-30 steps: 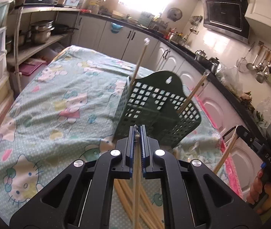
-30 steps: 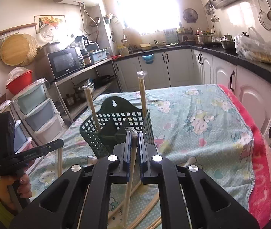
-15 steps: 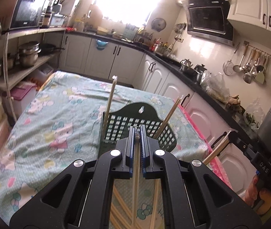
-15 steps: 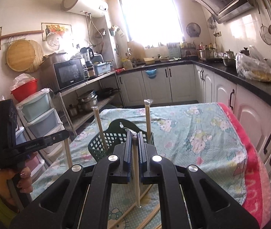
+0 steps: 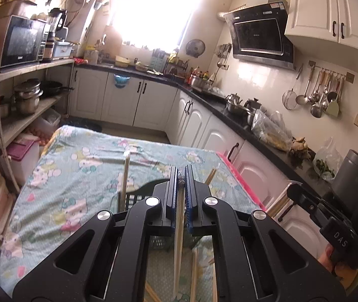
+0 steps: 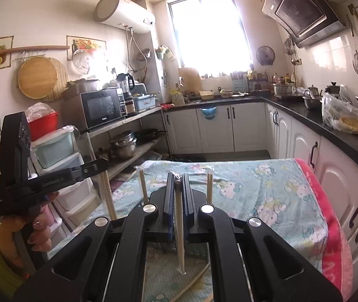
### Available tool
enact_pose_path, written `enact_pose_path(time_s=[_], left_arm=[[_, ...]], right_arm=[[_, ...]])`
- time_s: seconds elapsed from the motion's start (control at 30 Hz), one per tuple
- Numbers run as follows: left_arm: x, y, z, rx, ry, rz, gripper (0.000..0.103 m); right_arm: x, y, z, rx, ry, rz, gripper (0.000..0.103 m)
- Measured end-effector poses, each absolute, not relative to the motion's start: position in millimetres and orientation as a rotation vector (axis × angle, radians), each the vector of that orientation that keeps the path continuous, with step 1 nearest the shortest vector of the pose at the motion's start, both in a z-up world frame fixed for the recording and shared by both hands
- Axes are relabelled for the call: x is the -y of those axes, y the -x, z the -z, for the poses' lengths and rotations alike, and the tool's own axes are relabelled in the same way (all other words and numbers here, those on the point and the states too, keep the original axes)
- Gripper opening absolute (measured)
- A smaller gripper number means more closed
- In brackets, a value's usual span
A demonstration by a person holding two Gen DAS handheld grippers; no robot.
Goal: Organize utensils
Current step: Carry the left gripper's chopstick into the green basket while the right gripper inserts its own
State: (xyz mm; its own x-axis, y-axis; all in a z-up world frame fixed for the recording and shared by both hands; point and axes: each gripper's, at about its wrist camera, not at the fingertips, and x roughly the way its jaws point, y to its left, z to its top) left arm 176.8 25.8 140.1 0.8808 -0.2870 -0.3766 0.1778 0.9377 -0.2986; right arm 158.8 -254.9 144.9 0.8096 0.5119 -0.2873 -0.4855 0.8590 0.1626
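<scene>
My left gripper [image 5: 181, 173] is shut on a wrapped wooden chopstick [image 5: 179, 239] that hangs down between its jaws. The right gripper [image 6: 178, 178] is shut on another chopstick [image 6: 180, 239], also hanging. Both are held above the table. The dark green basket [image 5: 138, 197] stands just beyond, mostly hidden behind the fingers. Two chopsticks stand upright in it [image 5: 126, 176] [image 5: 210, 175], seen from the right wrist as chopsticks [image 6: 142, 186] [image 6: 209, 187]. Each view shows the other gripper at the side: the right gripper [image 5: 292, 188] and the left gripper [image 6: 103, 163].
Loose chopsticks [image 5: 194, 271] lie on the cartoon-print tablecloth [image 5: 78, 166] below the grippers, one more chopstick [image 6: 194, 281] under the right one. White cabinets and a dark counter [image 5: 267, 136] run along the right; shelves with pots [image 5: 27, 98] and plastic drawers stand at the left.
Both grippers have risen with their chopsticks, lifting them off the table. The basket has dropped low in both views and now sits mostly hidden behind the fingers.
</scene>
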Motion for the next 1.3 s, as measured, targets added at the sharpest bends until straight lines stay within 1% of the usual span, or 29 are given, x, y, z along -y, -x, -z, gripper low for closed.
enact_pose_path(time_s=[0.27,0.77,1.03,1.3], left_arm=[[-21.1,-184.5,-166.7,-0.364,0.24,0.245,0.003],[-7.5,-203.8,-194.5,-0.297,0.208,0.25,0.003],[-3.1,-216.5,-200.7,-0.274,0.189,0.251,0.003],[-0.7,-235.8,-193.4,-0.264,0.188,0.234,0.003]], right_arm=[[245.5,-166.8,-166.6,-0.281,-0.069,-0.543,0.006],[243.3,-187.3,-198.8,-0.212,-0.079,-0.533,0.006],[238.0,-197.0,-208.1,-0.186,-0.078,-0.539,0.006],[236.4,-208.2,-206.5,-0.198,-0.086,-0.533,0.006]])
